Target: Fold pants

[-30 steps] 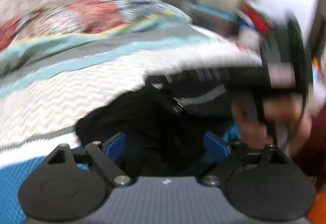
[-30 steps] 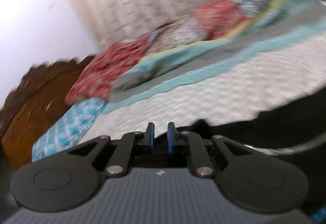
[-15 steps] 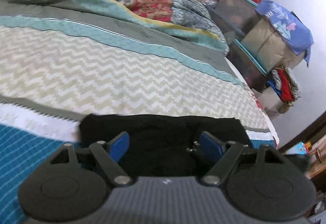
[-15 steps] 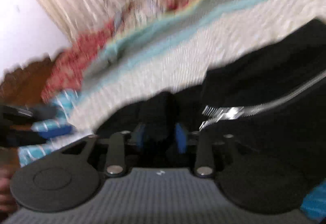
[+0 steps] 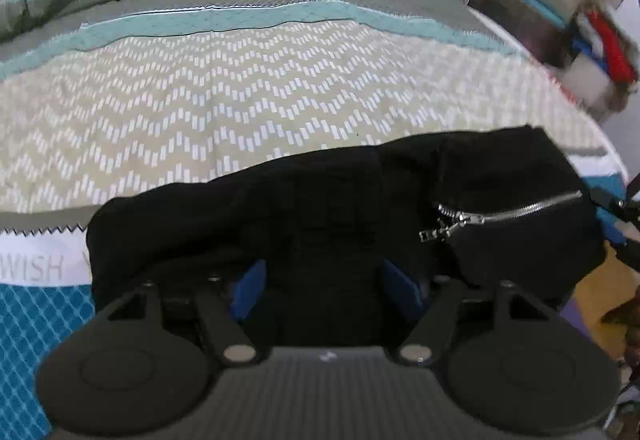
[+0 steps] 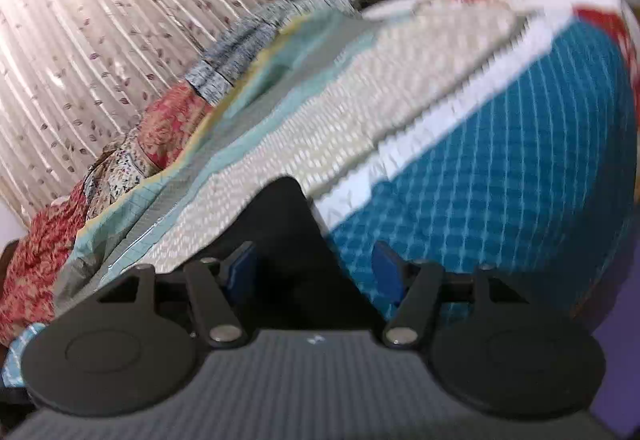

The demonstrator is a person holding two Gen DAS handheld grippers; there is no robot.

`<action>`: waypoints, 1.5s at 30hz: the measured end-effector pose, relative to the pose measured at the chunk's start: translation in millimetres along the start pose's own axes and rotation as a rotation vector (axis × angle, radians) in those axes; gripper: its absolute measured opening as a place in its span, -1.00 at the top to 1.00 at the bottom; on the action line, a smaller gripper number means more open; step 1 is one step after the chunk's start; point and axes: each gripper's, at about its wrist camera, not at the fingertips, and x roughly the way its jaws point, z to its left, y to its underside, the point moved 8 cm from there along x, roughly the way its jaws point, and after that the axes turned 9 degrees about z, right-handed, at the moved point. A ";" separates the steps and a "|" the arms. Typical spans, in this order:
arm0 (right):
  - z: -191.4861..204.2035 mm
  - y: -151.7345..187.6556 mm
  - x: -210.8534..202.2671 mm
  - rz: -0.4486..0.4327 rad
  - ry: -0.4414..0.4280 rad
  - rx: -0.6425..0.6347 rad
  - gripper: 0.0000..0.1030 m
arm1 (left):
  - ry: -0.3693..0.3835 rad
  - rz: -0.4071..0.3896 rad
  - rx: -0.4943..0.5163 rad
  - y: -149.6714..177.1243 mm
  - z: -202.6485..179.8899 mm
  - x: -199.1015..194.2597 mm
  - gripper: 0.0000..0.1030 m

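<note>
Blurring the right view, motion is hiding most of the black pants (image 5: 340, 200); they are lying bunched at the bed's (image 5: 240, 100) near edge, zipper (image 5: 508, 214) showing, beneath both spread-open claws, left (image 5: 326, 290) and right (image 6: 314, 268).

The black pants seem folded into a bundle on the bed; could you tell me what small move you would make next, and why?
Probably ease both grippers back from the pants. The left gripper and right gripper are both open, gripping nothing, and the pants lie as a compact bundle on the bedspread with the zipper on top, so the fold looks finished.
</note>
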 end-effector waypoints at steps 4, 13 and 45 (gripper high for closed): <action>8.5 10.0 9.9 0.026 -0.020 0.014 -0.29 | -0.033 0.000 0.003 0.4 -2.3 2.4 -0.30; 24.7 15.5 -6.7 0.057 0.030 -0.093 0.52 | -0.054 -0.008 0.016 1.6 -4.9 1.1 -0.31; 276.3 205.3 47.0 0.466 -0.352 -0.867 0.60 | 0.228 -0.133 -0.486 45.5 135.8 -65.0 -0.38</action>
